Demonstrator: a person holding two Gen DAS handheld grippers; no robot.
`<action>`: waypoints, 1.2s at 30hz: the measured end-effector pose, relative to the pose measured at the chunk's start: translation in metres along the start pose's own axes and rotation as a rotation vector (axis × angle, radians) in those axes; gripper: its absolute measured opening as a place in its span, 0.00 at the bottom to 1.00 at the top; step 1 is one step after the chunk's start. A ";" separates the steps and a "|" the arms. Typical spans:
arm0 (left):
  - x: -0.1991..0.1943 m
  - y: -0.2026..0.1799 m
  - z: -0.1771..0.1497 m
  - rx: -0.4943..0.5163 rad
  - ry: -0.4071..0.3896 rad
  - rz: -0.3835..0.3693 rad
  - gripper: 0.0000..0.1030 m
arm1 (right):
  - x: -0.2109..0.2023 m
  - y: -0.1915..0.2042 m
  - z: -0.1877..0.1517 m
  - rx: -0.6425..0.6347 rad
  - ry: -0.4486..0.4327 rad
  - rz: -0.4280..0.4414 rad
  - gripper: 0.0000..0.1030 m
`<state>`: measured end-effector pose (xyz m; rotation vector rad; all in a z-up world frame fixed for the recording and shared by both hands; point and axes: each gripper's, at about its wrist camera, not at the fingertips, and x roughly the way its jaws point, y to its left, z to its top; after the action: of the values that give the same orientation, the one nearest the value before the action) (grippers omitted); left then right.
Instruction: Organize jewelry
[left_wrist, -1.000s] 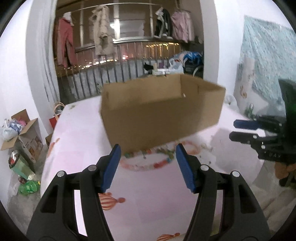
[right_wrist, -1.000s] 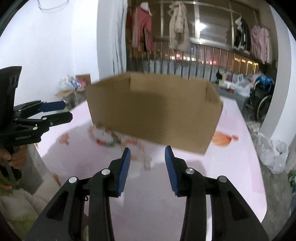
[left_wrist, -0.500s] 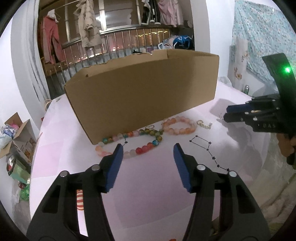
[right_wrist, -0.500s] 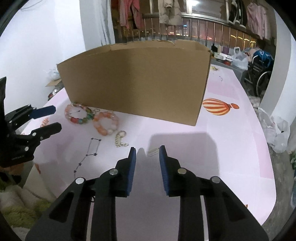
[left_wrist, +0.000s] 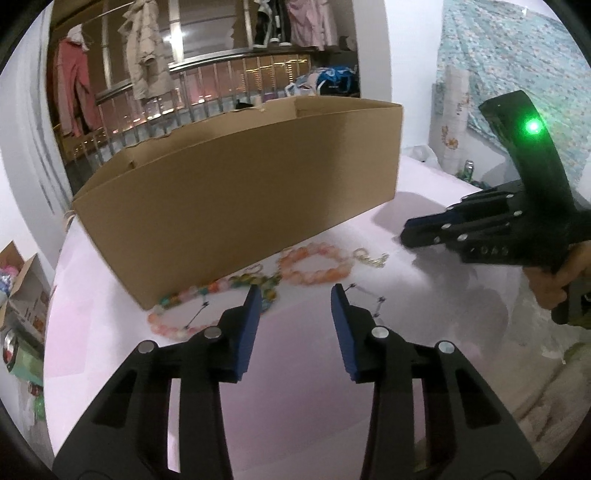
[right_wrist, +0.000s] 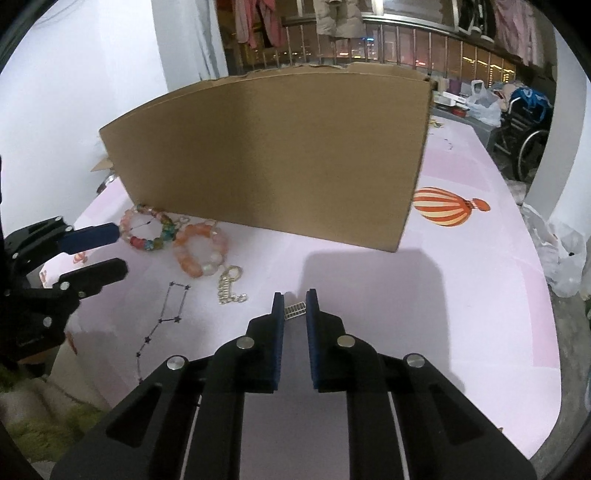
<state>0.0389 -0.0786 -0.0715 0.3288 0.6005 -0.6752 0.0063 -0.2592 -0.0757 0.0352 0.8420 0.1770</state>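
A tall cardboard box (left_wrist: 240, 206) (right_wrist: 280, 158) stands on the pink tablecloth. In front of it lie a multicolour bead bracelet (right_wrist: 142, 243) (left_wrist: 207, 295), an orange bead bracelet (right_wrist: 186, 262) (left_wrist: 314, 262), a gold chain (right_wrist: 229, 284) (left_wrist: 371, 258) and a small silver chain piece (right_wrist: 295, 308). My right gripper (right_wrist: 294, 301) (left_wrist: 408, 230) is low over the cloth, its jaws closing with the silver piece between the tips and a narrow gap still showing. My left gripper (left_wrist: 294, 297) (right_wrist: 107, 254) hovers just short of the bracelets, its jaws closing on nothing.
The tablecloth (right_wrist: 461, 295) carries a printed striped balloon (right_wrist: 443, 210) and a black star-line pattern (right_wrist: 173, 302). The box blocks the far half of the table. A railing with hanging clothes (left_wrist: 147, 66) is behind, and a wheelchair (right_wrist: 524, 136) stands off the table's right side.
Both grippers have come down and forward toward the jewelry. The right jaws have narrowed around the small silver piece. The left jaws have narrowed too.
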 end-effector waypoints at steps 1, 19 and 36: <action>0.002 -0.003 0.002 0.004 0.000 -0.010 0.35 | 0.000 0.002 0.000 -0.010 0.001 -0.005 0.11; 0.054 -0.022 0.025 0.065 0.110 -0.037 0.29 | -0.017 0.006 0.001 0.002 -0.059 0.025 0.12; 0.035 -0.004 0.014 0.002 0.093 -0.024 0.29 | 0.011 0.031 0.017 -0.094 0.018 0.104 0.12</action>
<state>0.0637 -0.1054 -0.0828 0.3567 0.6929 -0.6859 0.0223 -0.2265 -0.0695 -0.0110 0.8498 0.3145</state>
